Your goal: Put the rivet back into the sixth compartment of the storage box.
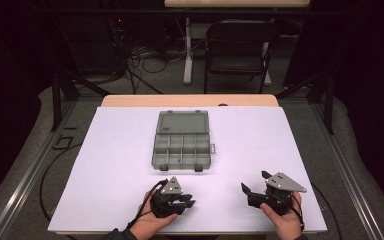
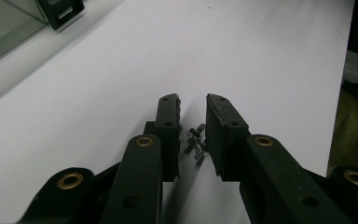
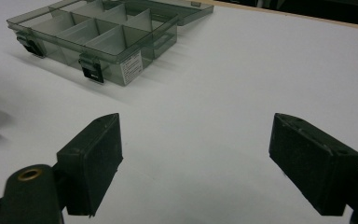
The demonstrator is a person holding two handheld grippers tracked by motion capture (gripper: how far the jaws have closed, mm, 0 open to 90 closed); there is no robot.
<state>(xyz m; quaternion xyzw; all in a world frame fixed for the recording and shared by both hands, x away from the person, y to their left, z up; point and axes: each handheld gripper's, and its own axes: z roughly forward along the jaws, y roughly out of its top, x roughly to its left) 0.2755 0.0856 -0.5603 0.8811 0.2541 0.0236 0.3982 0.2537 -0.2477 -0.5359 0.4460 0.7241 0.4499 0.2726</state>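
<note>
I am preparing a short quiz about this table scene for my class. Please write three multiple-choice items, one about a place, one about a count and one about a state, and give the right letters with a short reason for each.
1. Where do the small metal parts lie?
A. inside the box
B. on the white sheet between the jaws of the left hand-held gripper
C. on the chair

2. How many black latches are on the front wall of the organizer box?
A. two
B. four
C. none

3. How is the lid of the box?
A. shut and latched
B. taken off and put on the floor
C. open, lying flat behind the box

Answers: 1 B, the left gripper view shows the parts on the sheet in the gap between the jaws. 2 A, the right gripper view shows two latches. 3 C, the high view shows the compartments uncovered and the lid flat behind them.
</note>
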